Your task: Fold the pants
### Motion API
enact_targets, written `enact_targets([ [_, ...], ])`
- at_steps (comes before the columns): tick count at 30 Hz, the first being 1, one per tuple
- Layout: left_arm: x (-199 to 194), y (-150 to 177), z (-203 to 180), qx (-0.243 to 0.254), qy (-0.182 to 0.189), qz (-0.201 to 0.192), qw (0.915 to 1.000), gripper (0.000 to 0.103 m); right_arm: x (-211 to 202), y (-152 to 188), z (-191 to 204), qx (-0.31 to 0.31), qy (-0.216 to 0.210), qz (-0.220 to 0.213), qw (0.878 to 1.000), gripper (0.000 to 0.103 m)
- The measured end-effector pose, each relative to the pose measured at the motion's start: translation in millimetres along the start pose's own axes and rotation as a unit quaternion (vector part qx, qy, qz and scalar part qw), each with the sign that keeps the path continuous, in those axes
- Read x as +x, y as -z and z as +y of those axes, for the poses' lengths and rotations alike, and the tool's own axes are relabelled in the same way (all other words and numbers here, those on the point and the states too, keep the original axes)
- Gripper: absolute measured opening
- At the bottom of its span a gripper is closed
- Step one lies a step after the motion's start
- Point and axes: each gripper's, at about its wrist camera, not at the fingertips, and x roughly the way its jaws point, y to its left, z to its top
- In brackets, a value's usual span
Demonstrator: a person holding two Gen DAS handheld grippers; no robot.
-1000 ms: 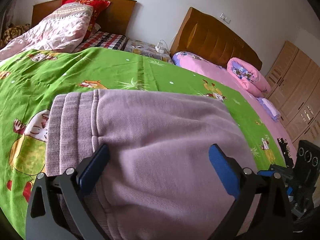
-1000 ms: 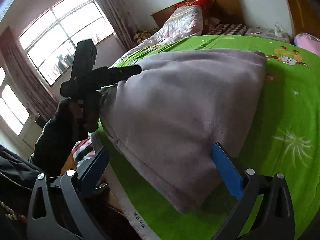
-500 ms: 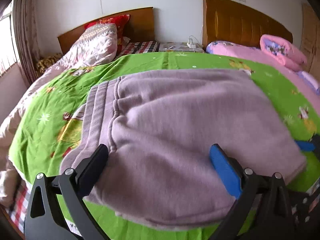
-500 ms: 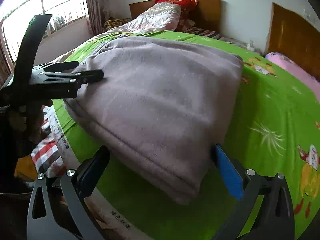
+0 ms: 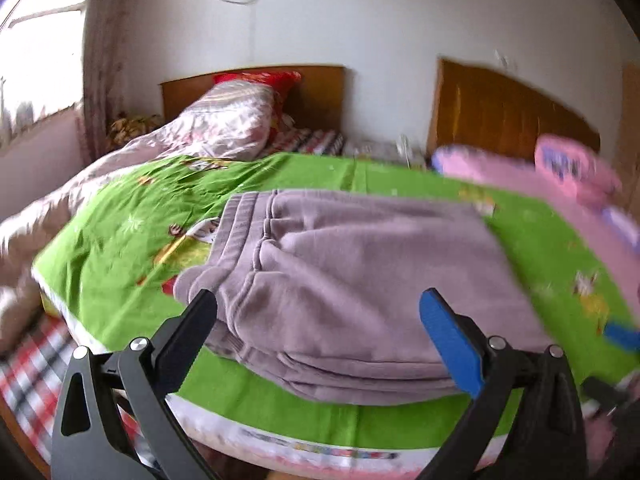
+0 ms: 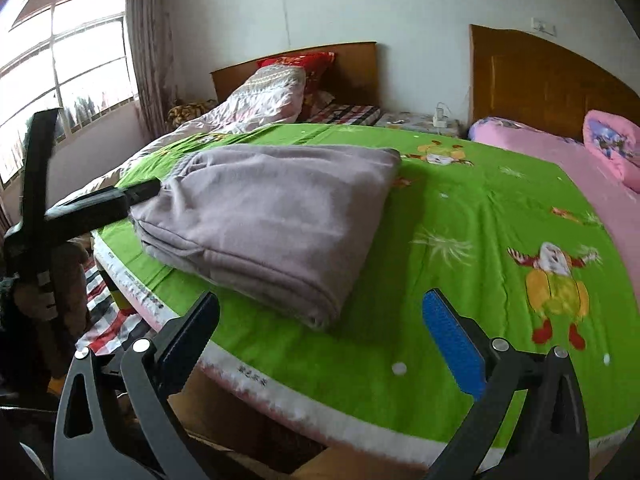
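The mauve pants lie folded in a flat stack on the green cartoon sheet, waistband to the left. They also show in the right wrist view. My left gripper is open and empty, hovering just off the stack's near edge. In the right wrist view the left gripper shows by the stack's left end. My right gripper is open and empty, back from the stack's near right corner.
The bed's front edge runs just under both grippers. A quilt and red pillow lie at the headboard. A second bed with pink bedding stands to the right. A window is at the left.
Both grippers have pulled back and away from the pants, which now lie free on the bed. The right gripper has shifted to the right of the stack.
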Motion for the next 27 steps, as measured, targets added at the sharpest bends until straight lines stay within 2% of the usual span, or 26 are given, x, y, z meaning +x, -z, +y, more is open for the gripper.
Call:
enact_targets([
  [2, 0, 2, -3, -0.012, 0.005, 0.009, 0.9999, 0.101, 1, 2, -1, 0.006, 0.005, 0.0, 1.0, 0.098],
  [4, 2, 5, -10, -0.001, -0.011, 0.024, 0.9997, 0.101, 2, 4, -1, 0.007, 0.011, -0.005, 1.0, 0.098],
  [7, -1, 16, -20, 0.017, -0.03, 0.021, 0.9992, 0.101, -1, 9, 1, 0.004, 0.018, -0.009, 1.0, 0.098],
  [19, 1, 45, -37, 0.047, -0.007, 0.05, 0.9976, 0.101, -5, 12, 7, -0.016, 0.035, -0.03, 0.999, 0.098],
  [27, 4, 50, -37, 0.047, -0.012, 0.062, 0.9969, 0.101, -4, 13, 9, -0.017, 0.035, -0.027, 0.999, 0.098],
])
